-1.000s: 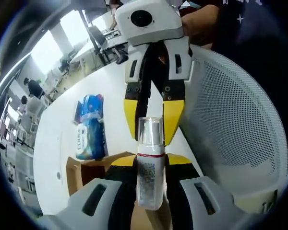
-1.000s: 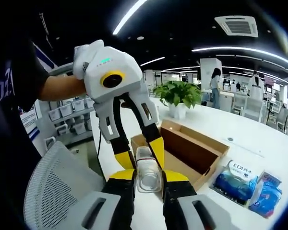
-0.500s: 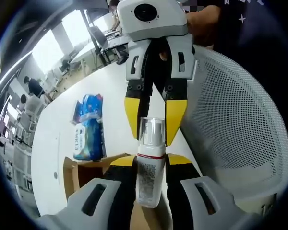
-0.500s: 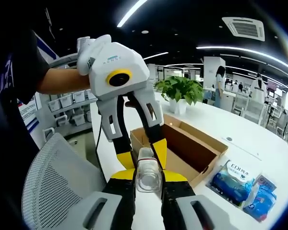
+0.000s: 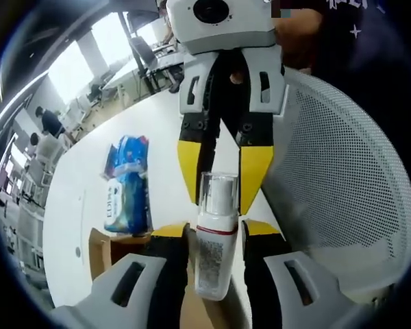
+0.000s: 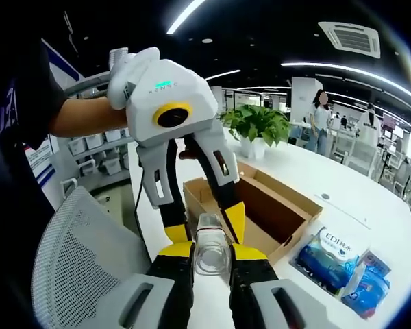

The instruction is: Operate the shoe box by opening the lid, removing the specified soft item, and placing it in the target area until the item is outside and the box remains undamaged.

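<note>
Here, two hand-held grippers faced each other over a white bench (image 6: 370, 199) with a small bottle (image 5: 213, 240) between them. In the left gripper view, the left hand-held gripper (image 5: 215, 233) had its yellow-tipped jaws closed on the white body of the bottle, whose clear cap pointed toward the right hand-held gripper (image 5: 224, 185). That one's yellow jaw tips stood on either side of the cap; whether they touched it could not be told.

In the right gripper view, the right hand-held gripper (image 6: 212, 251) appeared with the bottle (image 6: 211, 248) between its jaw tips, clear end toward the camera, and the left hand-held gripper (image 6: 204, 223) reaching in from above, held by a person's hand (image 6: 127, 65).

Behind the bottle, the brown cardboard shoe box (image 6: 277, 212) sat open on the bench, its inside dark. Blue tissue packs (image 6: 329, 255) lay on the bench just beside the box. A white mesh chair (image 6: 82, 260) stood at the bench edge, and a potted green plant (image 6: 255, 130) stood farther back.
</note>
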Demonstrator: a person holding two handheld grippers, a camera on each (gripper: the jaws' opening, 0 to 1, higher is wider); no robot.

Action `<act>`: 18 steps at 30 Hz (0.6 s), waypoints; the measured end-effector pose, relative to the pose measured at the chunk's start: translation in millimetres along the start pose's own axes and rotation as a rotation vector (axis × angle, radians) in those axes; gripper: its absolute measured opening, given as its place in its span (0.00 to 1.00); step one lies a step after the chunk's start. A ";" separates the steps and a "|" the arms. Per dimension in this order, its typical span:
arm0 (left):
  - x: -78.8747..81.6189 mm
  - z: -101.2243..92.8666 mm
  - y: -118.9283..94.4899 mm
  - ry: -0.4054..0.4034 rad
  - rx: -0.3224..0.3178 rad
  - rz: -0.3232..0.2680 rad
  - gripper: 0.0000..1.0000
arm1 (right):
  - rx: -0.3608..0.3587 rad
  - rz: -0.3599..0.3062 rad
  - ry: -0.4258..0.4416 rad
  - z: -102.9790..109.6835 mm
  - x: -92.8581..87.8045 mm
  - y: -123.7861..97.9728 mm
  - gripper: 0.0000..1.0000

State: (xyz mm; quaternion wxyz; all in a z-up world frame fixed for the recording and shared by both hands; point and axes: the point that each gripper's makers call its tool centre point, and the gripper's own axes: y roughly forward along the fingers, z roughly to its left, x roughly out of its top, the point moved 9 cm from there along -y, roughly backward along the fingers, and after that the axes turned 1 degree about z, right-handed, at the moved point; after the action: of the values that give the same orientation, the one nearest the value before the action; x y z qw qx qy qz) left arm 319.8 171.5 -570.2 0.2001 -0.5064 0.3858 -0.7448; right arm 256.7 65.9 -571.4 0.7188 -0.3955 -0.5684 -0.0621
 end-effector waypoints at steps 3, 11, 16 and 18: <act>-0.5 0.5 0.1 -0.006 0.010 -0.002 0.36 | -0.001 0.013 -0.016 -0.6 -0.6 -0.1 0.14; -6.8 2.5 -7.5 -0.100 0.064 -0.042 0.50 | 0.000 0.028 -0.041 -4.2 3.5 -1.6 0.14; -15.9 3.0 -12.5 -0.195 0.121 -0.069 0.58 | 0.006 0.049 -0.078 -8.9 8.0 -5.2 0.14; -21.9 2.7 -14.3 -0.233 0.143 -0.076 0.60 | 0.007 0.057 -0.095 -11.7 10.8 -7.2 0.14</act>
State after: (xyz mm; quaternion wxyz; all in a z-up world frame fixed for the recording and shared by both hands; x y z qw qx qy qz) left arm 332.5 194.5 -571.7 0.2510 -0.5881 0.2864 -0.7135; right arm 265.5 57.4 -558.9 0.6937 -0.4114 -0.5908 -0.0207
